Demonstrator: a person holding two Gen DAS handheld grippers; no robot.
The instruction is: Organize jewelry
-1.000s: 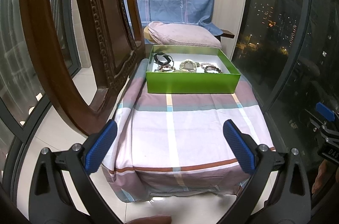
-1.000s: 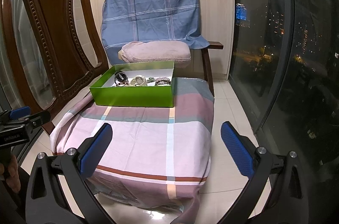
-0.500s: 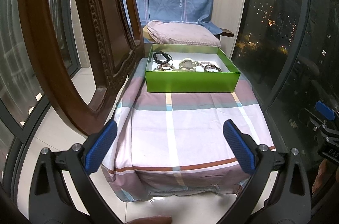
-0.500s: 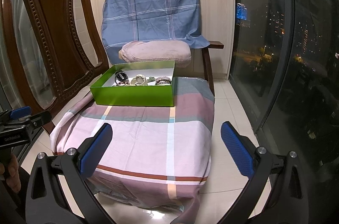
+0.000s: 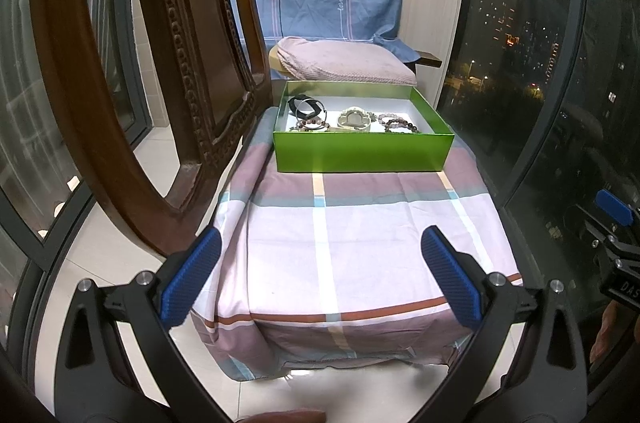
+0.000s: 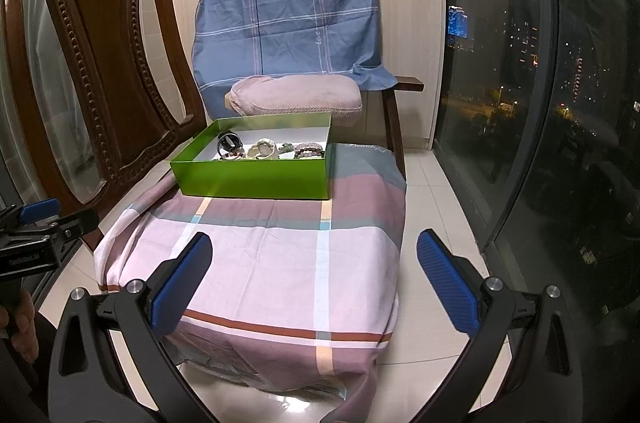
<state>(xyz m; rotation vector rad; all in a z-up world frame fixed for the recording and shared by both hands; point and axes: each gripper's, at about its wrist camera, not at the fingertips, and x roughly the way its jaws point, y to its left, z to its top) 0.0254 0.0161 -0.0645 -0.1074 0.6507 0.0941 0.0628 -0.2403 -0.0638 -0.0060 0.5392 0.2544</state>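
Note:
A green box [image 5: 362, 151] [image 6: 256, 179] stands at the far end of a surface covered by a plaid cloth [image 5: 360, 231] [image 6: 272, 255]. In it lie a black band [image 5: 306, 105] [image 6: 229, 142], a pale bracelet [image 5: 354, 119] [image 6: 264, 148] and beaded bracelets [image 5: 396, 124] [image 6: 309, 150]. My left gripper [image 5: 320, 277] is open and empty, near the cloth's front edge. My right gripper [image 6: 314, 281] is open and empty, at the front too. Both are well short of the box.
A carved wooden chair back [image 5: 168, 63] [image 6: 92, 55] rises on the left. A pink cushion [image 5: 344, 65] and a blue cloth [image 6: 288, 15] are behind the box. Dark windows [image 6: 560, 103] line the right. Tiled floor [image 6: 432, 191] surrounds the covered surface.
Both views have shifted only slightly; the box sits a little lower in the left wrist view. Both grippers stay open and empty.

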